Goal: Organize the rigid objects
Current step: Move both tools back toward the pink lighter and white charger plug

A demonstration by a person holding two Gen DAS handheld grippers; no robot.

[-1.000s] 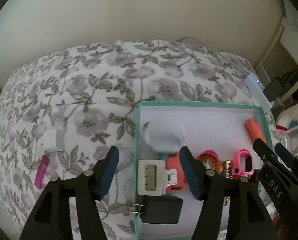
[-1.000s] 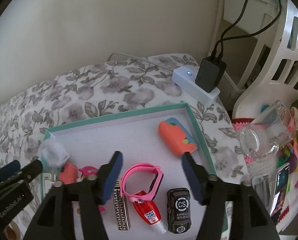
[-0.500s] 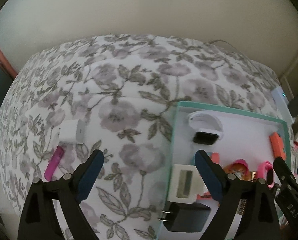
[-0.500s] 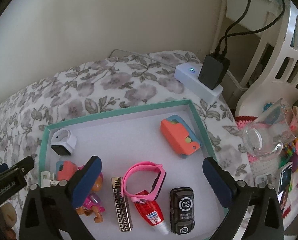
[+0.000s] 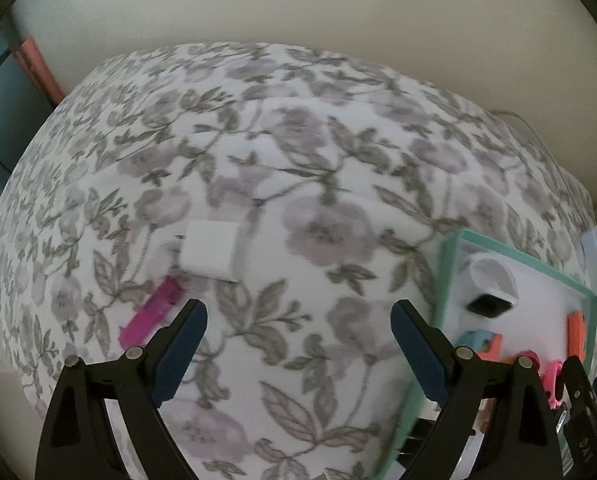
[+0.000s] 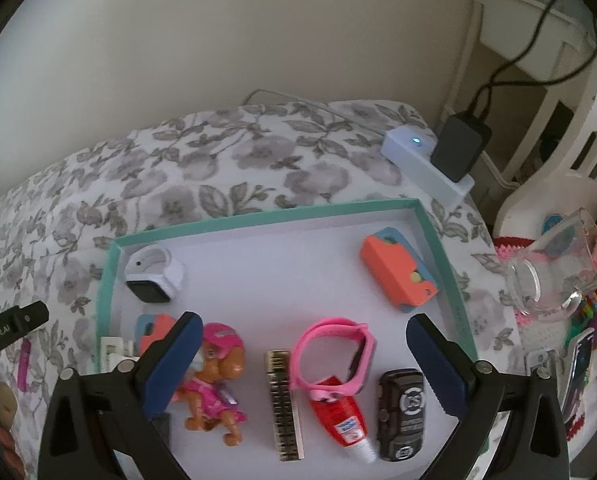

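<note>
Both claws gape empty: left claw [image 5: 298, 354], right claw [image 6: 300, 360] above two watches.

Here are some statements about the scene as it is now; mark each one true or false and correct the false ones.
1. The left gripper is open and holds nothing. True.
2. The white cube charger lies inside the teal tray. False: it lies on the floral cloth, outside the tray.
3. The pink watch lies in the tray. True.
4. The right gripper is shut on the toy figure. False: it is open, holding nothing.
</note>
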